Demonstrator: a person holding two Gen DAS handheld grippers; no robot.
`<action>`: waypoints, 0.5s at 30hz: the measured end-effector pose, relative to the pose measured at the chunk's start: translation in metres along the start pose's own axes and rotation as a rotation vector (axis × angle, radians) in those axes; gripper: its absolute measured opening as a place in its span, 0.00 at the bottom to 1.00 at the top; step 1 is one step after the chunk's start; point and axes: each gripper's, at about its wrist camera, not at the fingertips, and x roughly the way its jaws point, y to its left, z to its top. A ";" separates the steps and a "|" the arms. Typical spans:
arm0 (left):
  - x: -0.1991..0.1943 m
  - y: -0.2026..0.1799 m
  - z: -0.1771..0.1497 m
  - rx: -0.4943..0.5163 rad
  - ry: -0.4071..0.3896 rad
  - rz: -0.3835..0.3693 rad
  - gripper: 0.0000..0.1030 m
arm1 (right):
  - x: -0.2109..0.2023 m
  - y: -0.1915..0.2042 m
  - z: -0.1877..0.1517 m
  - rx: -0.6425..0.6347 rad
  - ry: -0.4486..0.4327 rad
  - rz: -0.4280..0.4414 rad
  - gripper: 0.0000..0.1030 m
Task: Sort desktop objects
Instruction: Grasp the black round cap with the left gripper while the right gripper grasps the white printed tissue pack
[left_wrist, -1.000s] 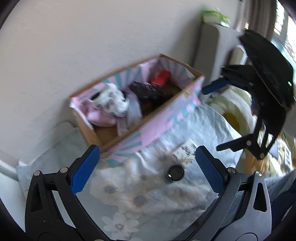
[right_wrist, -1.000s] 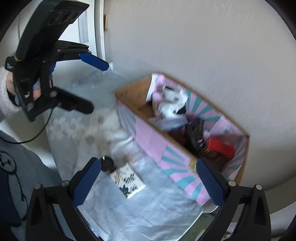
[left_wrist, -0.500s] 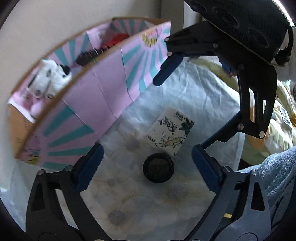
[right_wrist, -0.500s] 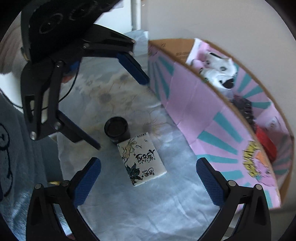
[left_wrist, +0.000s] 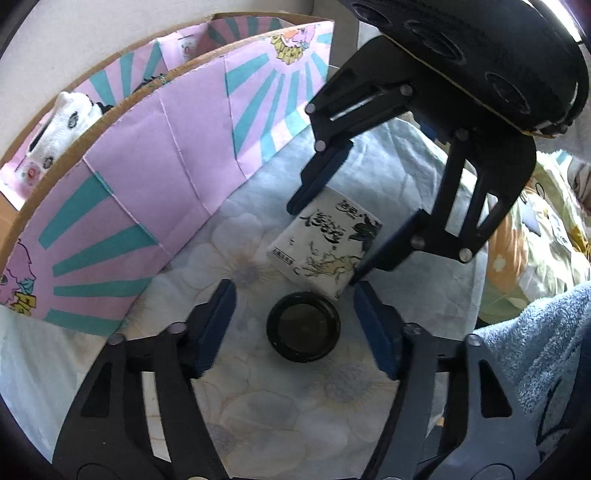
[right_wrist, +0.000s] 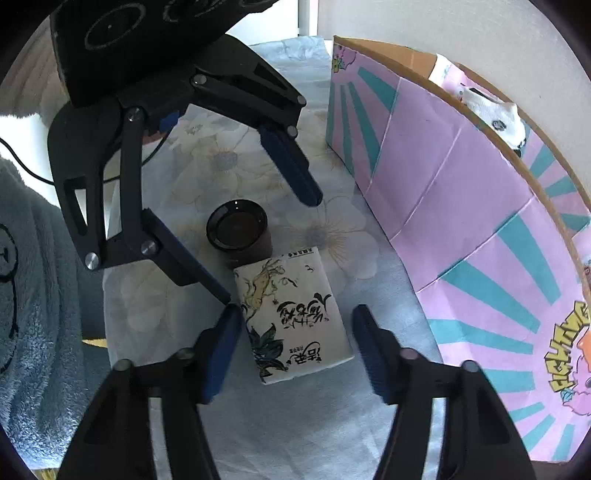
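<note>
Cardboard box (left_wrist: 155, 177) wrapped in pink and teal paper stands on the floral cloth (left_wrist: 280, 413), a plush toy (left_wrist: 62, 122) inside; right gripper (right_wrist: 295, 332) straddles the illustrated card pack (right_wrist: 295, 314), jaws spread; left gripper (left_wrist: 295, 314) brackets the round black jar (left_wrist: 303, 326), also spread; jar touches pack.

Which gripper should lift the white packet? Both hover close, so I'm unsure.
Right. The right gripper is open with the white packet between its fingers; the left gripper straddles the black jar.
</note>
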 end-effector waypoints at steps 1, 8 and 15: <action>0.001 -0.001 -0.001 0.002 0.003 -0.006 0.45 | 0.000 0.001 0.000 -0.005 0.000 -0.004 0.48; 0.006 -0.002 -0.004 -0.001 0.028 -0.015 0.31 | 0.000 0.005 0.003 -0.004 0.009 -0.029 0.47; -0.002 0.000 -0.003 -0.022 0.026 -0.014 0.31 | -0.006 0.005 0.005 0.024 0.008 -0.042 0.46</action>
